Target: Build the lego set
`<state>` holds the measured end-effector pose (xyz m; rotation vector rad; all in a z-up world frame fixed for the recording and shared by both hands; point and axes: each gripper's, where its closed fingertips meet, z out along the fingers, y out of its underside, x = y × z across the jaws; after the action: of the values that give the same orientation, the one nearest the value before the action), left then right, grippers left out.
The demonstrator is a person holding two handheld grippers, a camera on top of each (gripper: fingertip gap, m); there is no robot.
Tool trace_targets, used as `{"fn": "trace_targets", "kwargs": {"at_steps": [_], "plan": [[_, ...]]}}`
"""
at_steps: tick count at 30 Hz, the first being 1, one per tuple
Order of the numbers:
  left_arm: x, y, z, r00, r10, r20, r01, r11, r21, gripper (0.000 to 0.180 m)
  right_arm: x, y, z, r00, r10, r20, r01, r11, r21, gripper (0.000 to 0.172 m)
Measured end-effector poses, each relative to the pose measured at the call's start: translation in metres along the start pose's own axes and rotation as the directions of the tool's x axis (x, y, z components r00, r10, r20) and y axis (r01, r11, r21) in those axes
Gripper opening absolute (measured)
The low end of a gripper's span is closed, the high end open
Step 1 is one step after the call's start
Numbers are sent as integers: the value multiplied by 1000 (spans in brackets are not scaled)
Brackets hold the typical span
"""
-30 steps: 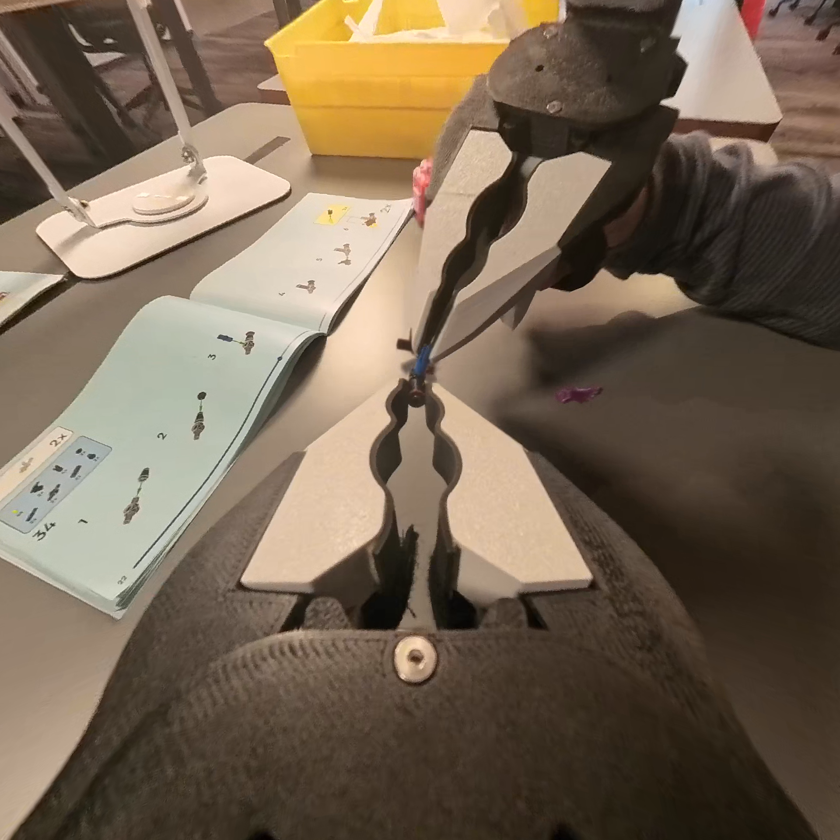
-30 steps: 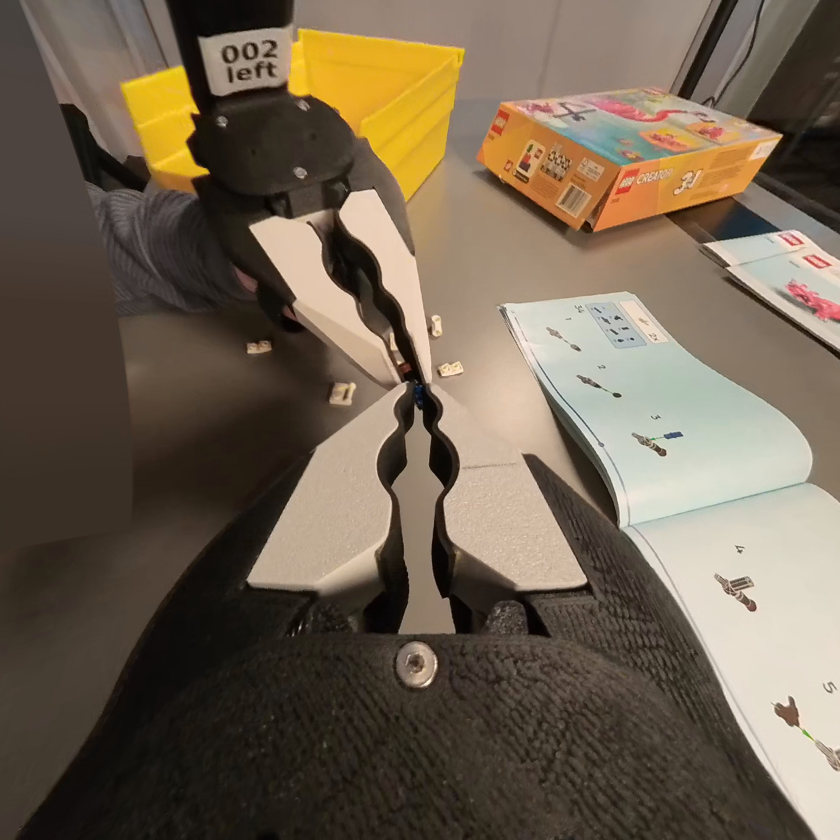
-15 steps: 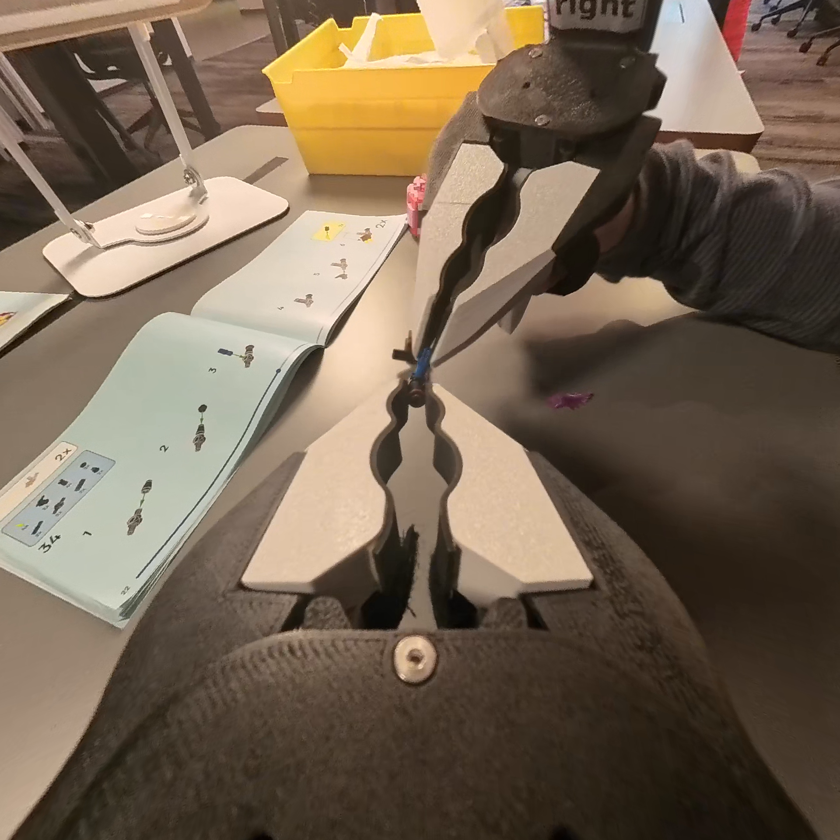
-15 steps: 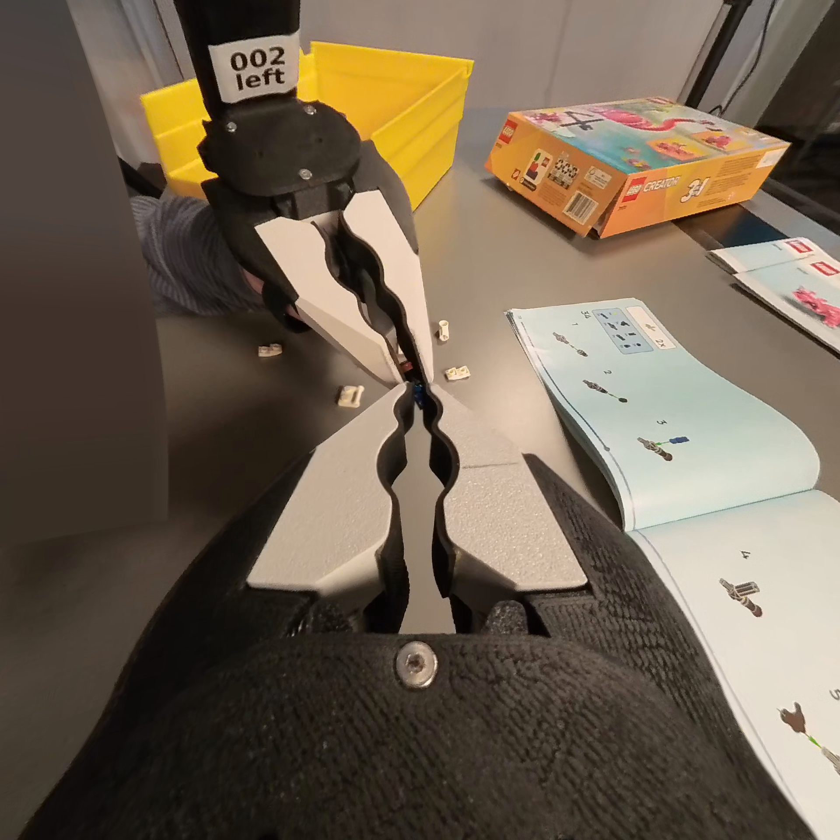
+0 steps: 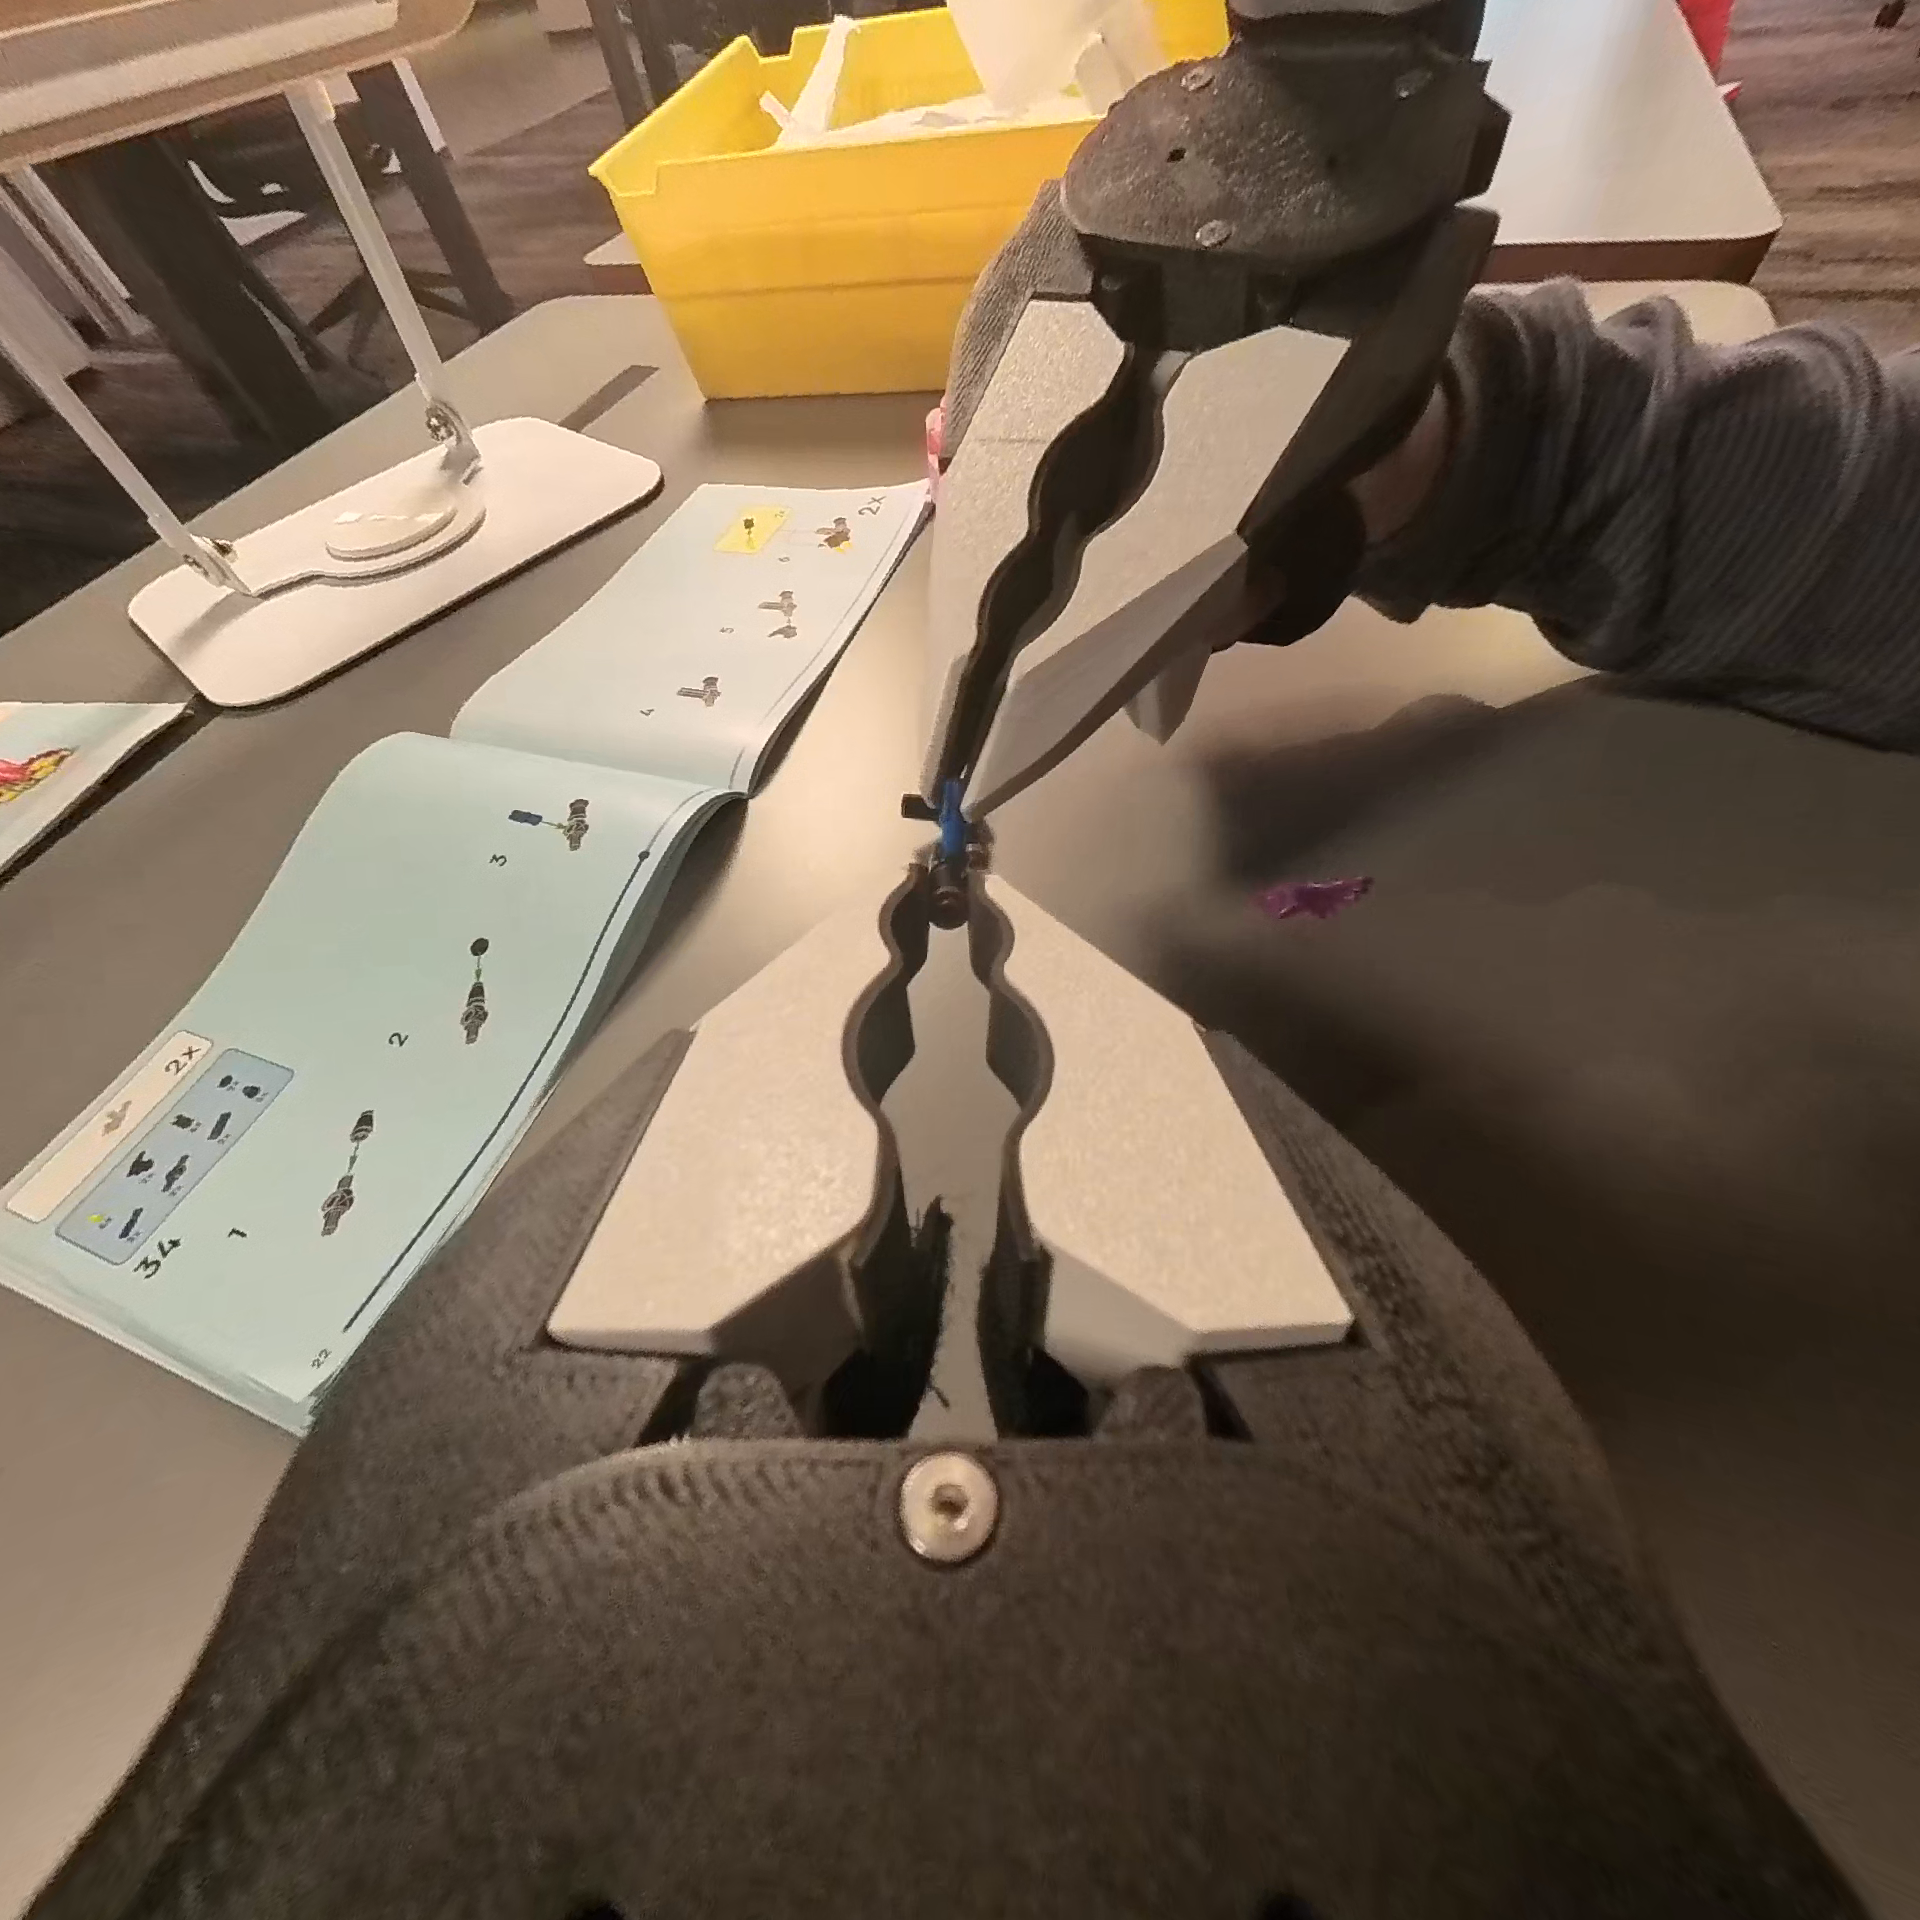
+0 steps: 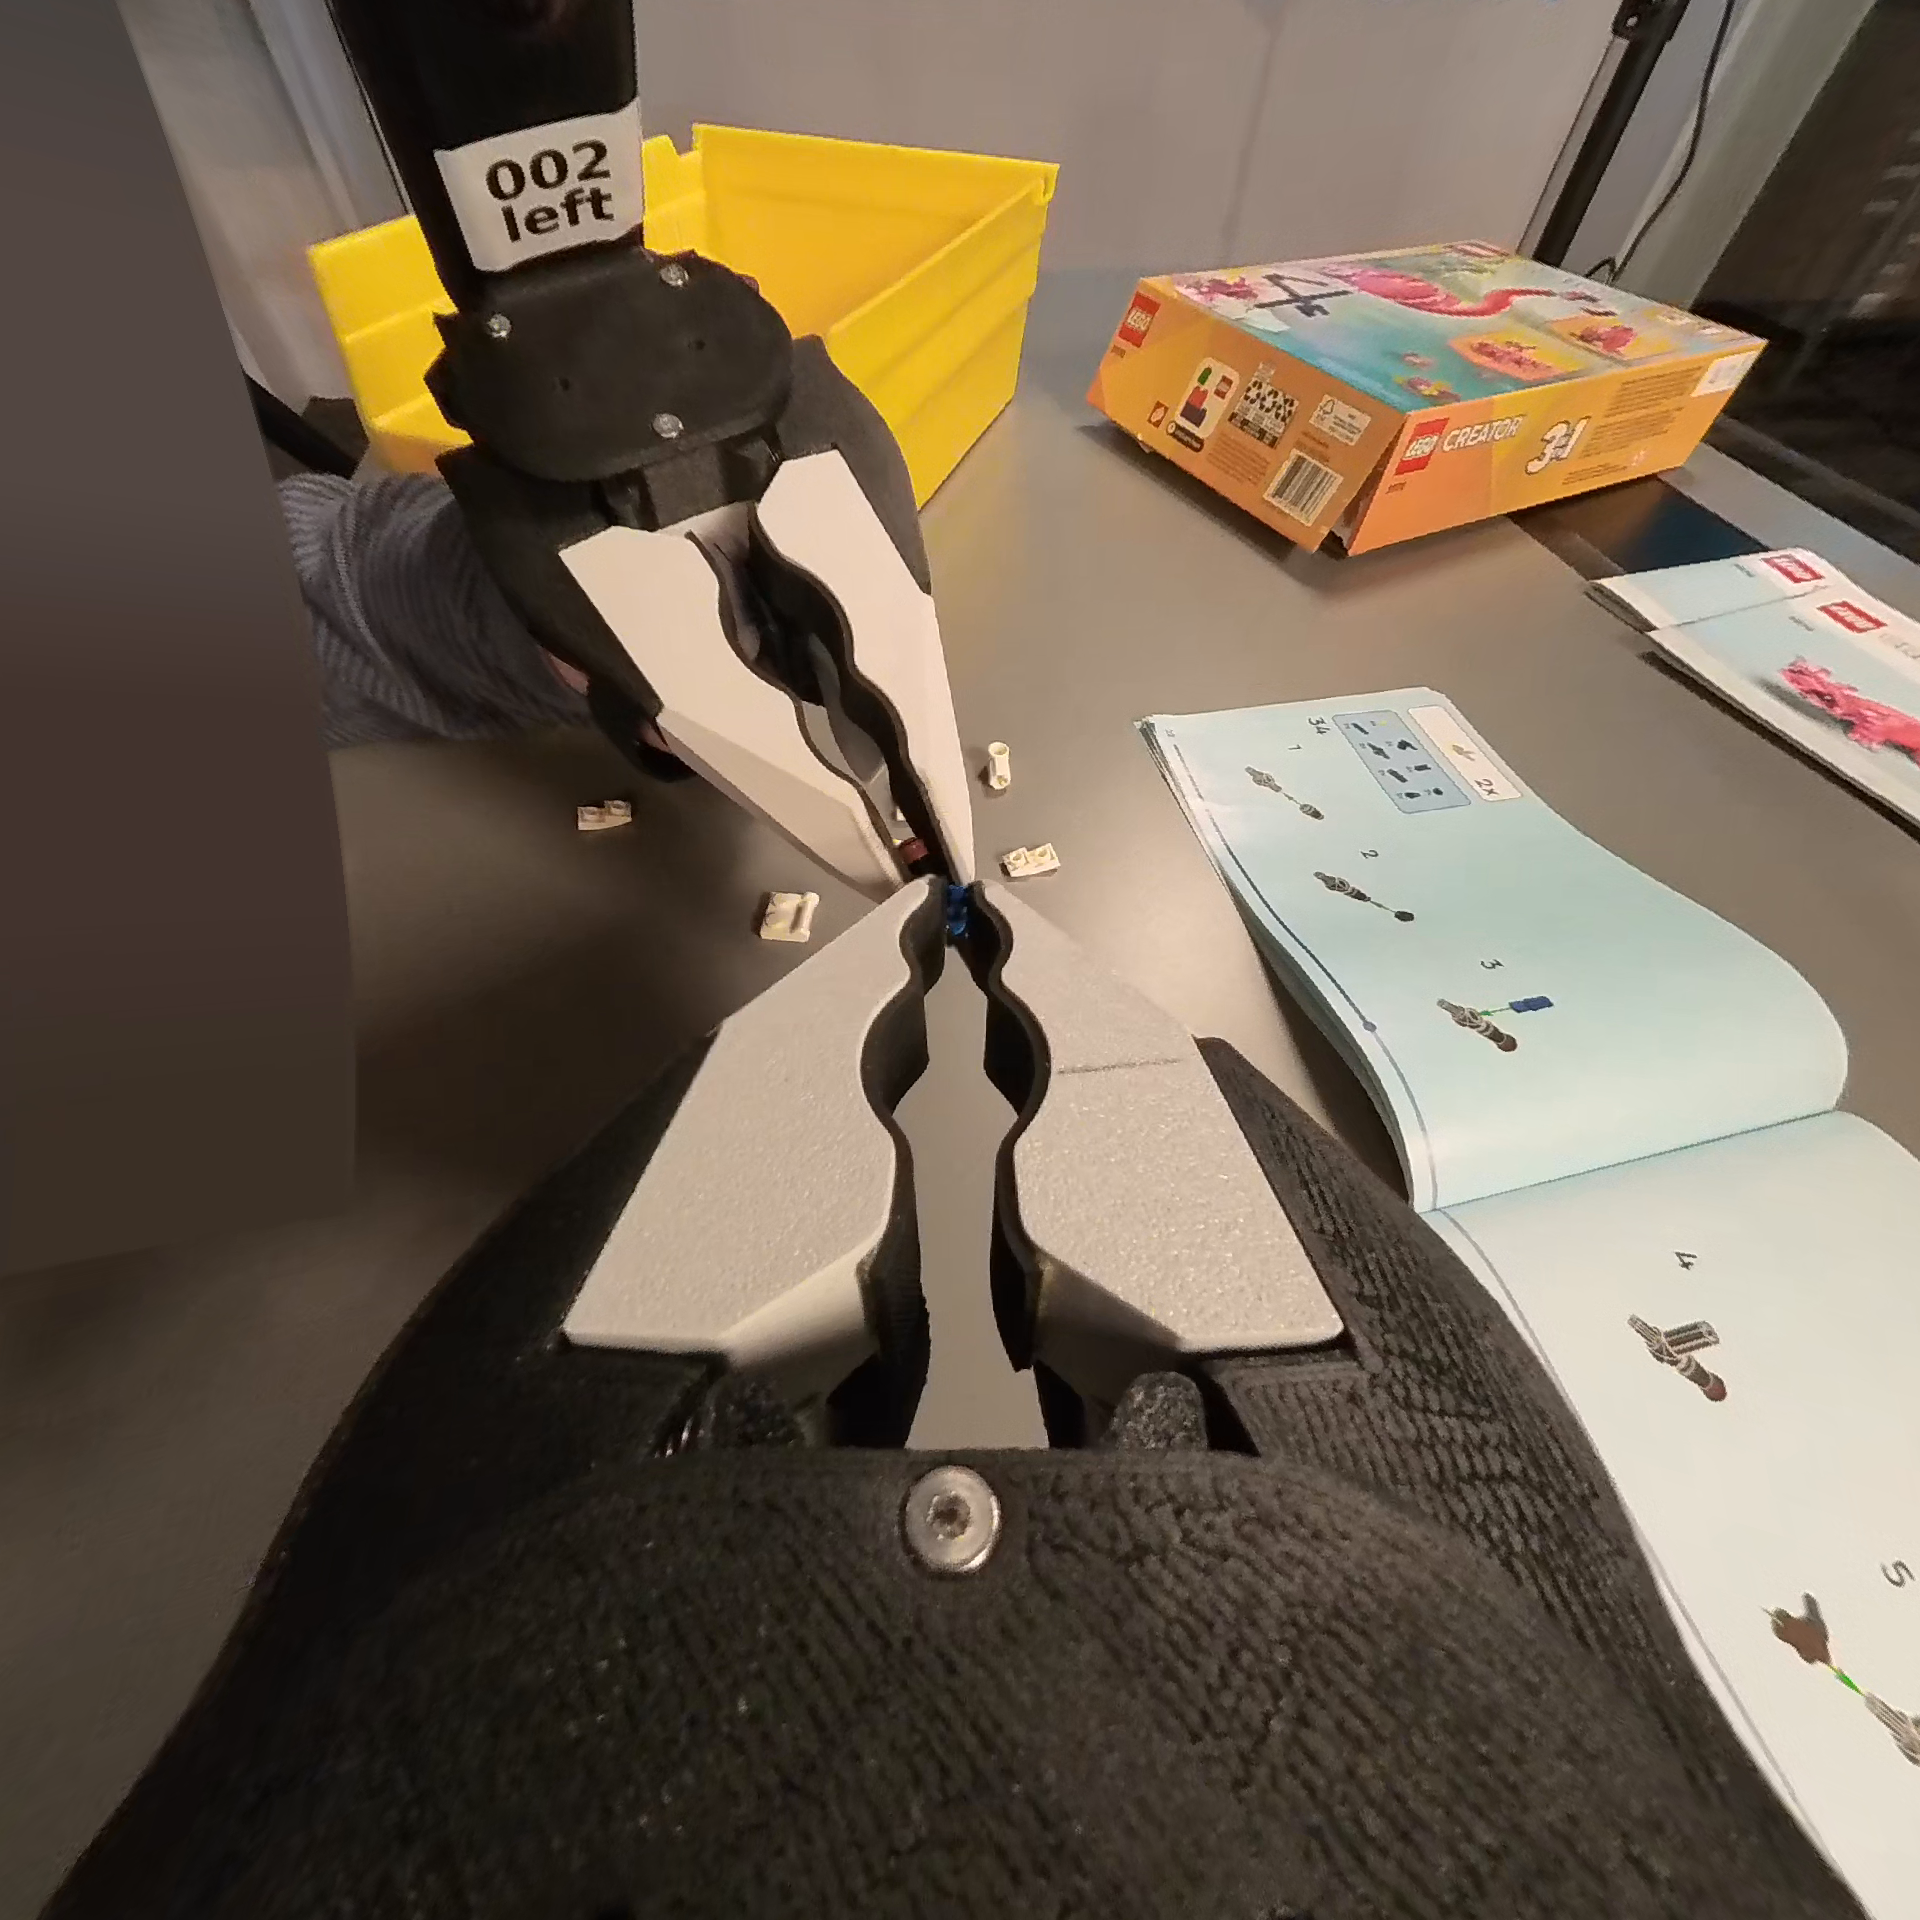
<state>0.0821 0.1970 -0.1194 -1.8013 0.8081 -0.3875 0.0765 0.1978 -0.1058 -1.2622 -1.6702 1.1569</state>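
A dark grey table [image 6: 1195,540] takes up most of both views, with a big yellow bin [image 6: 894,281] parked at the back and an orange toy box [image 6: 1434,384] lying flat off to one side. An open pale blue instruction booklet [image 5: 416,935] is spread out near the middle, a white lamp base [image 5: 395,561] is seen beyond it, and two more booklets [image 6: 1787,665] are stacked near the table edge. A striped grey sleeve [image 5: 1662,540] is seen behind the right gripper. The left gripper [image 5: 948,906] is nipped narrow around a small dark brown stacked piece [image 5: 945,902], and the right gripper [image 6: 956,914] is pinched tight on a tiny blue pin [image 6: 956,916]; the two tips are brought nose to nose just above the table, blue pin touching the brown piece. A few small cream bricks [image 6: 788,916] are scattered close by, plus a purple bit [image 5: 1309,896] off to the side.
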Motion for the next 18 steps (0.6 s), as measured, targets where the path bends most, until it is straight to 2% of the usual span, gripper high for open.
{"fn": "trace_targets", "kwargs": {"at_steps": [7,18], "plan": [[1,0,0,1000,-3,-5,3,1000,4,5,-1,1,-1,1000,10,18,-10,1000,4,2],[0,-12,-7,983,-155,-102,165,982,94,5,-3,-11,-5,995,-100,-17,101,993,68,2]]}}
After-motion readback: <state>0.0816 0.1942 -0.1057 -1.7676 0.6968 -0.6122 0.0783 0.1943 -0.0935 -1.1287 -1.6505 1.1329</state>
